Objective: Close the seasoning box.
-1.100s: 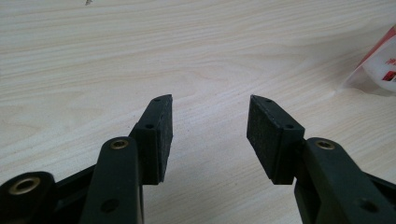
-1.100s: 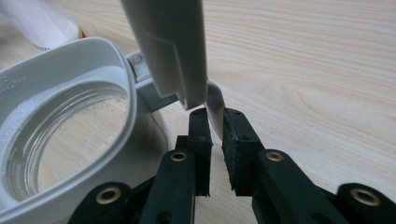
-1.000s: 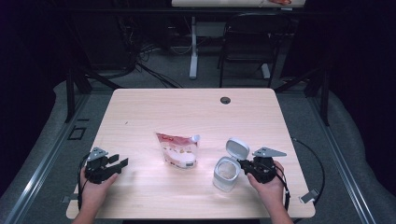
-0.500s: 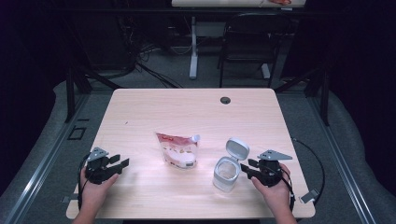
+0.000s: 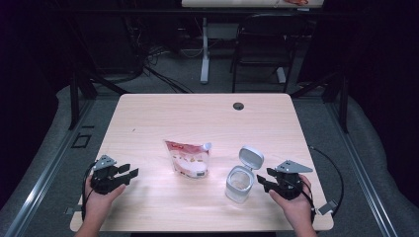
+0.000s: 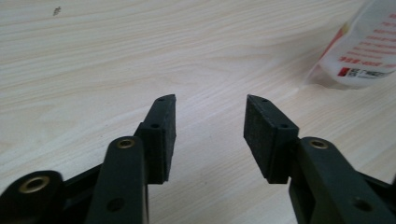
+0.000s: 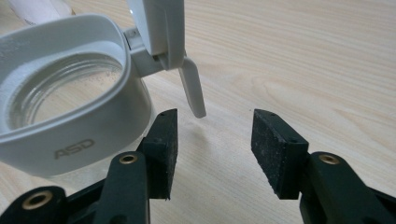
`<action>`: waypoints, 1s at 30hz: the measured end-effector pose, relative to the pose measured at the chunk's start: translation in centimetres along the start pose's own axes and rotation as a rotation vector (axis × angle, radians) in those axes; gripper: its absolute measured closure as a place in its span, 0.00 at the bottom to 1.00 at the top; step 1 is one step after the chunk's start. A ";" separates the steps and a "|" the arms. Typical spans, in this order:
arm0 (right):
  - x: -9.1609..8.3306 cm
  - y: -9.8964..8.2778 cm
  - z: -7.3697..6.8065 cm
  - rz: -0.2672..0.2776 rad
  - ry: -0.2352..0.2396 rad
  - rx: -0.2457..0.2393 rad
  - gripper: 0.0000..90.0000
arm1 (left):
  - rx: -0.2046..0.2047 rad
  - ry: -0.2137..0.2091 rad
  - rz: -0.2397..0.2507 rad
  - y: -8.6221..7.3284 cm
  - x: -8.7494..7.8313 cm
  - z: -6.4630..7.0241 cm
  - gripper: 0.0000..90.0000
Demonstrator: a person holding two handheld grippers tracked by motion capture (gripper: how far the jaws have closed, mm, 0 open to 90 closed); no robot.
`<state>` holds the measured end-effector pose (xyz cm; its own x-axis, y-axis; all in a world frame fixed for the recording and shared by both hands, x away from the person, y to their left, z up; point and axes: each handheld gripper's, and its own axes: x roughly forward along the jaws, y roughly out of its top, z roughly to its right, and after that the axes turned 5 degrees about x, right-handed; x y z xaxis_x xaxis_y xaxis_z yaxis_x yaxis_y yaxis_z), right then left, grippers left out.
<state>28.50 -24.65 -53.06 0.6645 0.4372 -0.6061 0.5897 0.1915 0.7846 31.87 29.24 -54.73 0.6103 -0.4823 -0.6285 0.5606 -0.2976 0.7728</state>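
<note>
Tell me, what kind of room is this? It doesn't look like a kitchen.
Probably a lab or recording studio rather than a home. A bare wooden table stands on grey carpet in a dark room, loose cables run across the floor behind it, and a black chair sits at another table beyond.

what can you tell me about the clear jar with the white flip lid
The jar has a clear, glass-like body and a white plastic collar marked ASD. Its hinged lid is flipped open and stands upright behind the mouth, a small white tab hanging at the hinge. It stands upright on the wooden table, right of the pouch. The right gripper is beside it, open; nothing grips the jar.
</note>
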 end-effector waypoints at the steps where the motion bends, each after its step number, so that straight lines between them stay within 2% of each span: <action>1: -0.2 0.1 0.0 -0.010 0.010 0.001 0.57 | 0.000 -0.020 -0.008 0.1 0.1 0.0 0.55; 3: -0.5 0.2 0.0 -0.026 0.021 0.005 0.55 | 0.007 -0.049 -0.006 0.3 0.1 0.2 0.53; 6: -0.9 0.5 0.0 -0.025 0.017 0.002 0.51 | 0.029 -0.062 0.008 1.1 -0.2 0.6 0.53; 8: -1.3 0.8 0.0 -0.022 0.019 0.005 0.50 | 0.044 -0.072 0.018 1.6 -0.6 0.8 0.56; 10: -1.7 1.1 0.2 -0.028 0.033 0.004 0.50 | 0.036 -0.094 0.022 2.0 -1.0 0.9 0.56; 13: -2.1 1.6 0.5 -0.055 0.067 0.001 0.53 | 0.037 -0.118 -0.002 2.6 -1.0 0.9 0.56; 15: -2.3 1.9 0.6 -0.040 0.080 0.006 0.55 | 0.056 -0.122 0.005 3.1 -1.1 1.1 0.56; 19: -2.9 2.7 0.5 -0.028 0.095 -0.023 0.56 | 0.062 -0.127 0.009 4.0 -1.4 1.4 0.55; 20: -3.0 2.9 0.4 -0.024 0.091 -0.033 0.57 | 0.076 -0.137 0.024 4.9 -1.7 1.6 0.55; 25: -3.8 4.4 -0.3 -0.003 0.097 -0.064 0.59 | 0.112 -0.154 0.051 6.9 -2.5 2.6 0.58; 30: -4.1 5.6 -0.9 0.000 0.113 -0.091 0.60 | 0.145 -0.167 0.047 8.3 -3.0 3.3 0.61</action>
<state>28.64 -24.61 -46.05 0.6055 0.5322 -0.5917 0.5425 0.2680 0.7962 32.83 25.53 -46.15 0.5258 -0.6249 -0.5771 0.4399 -0.3810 0.8132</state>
